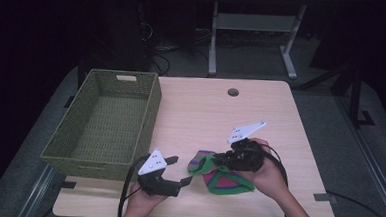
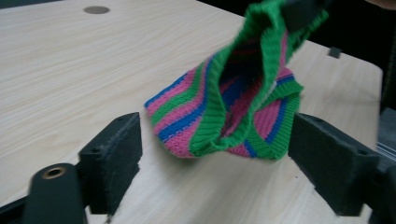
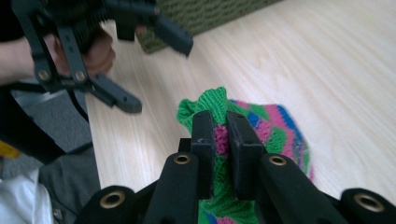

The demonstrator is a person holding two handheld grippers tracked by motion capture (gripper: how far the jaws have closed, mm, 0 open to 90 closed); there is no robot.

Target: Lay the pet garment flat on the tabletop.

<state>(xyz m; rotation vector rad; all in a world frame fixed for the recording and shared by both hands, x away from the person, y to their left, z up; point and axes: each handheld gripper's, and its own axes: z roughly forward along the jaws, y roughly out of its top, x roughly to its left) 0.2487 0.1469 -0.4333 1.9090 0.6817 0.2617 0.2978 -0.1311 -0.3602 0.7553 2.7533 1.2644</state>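
Far left on the counter [image 1: 261,107]: green woven basket [image 1: 105,121], its near wall just beyond the left hand.

Left hand [image 1: 143,198] comes in at the near edge, palm around the left hand-held gripper [image 1: 177,170], which lies roughly level and points right toward the knitted piece. Jaws stand wide, nothing between the pads.

Centre-right, near edge: striped knitted piece [image 1: 222,180], pink, blue and green with a green ribbed rim. Lower part rests on the counter; upper edge is lifted.

Right hand [image 1: 267,172] reaches in from the near right, with its right hand-held gripper [image 1: 213,162] pointing left and slightly down. Jaws clamp narrow on the green rim.

The left gripper view shows the knitted piece [image 2: 224,107] hanging open like a pouch, dark hollow inside, between but clear of its pads. The right gripper view shows the pinch itself: rim [image 3: 205,105] bunched above the jaw tips.
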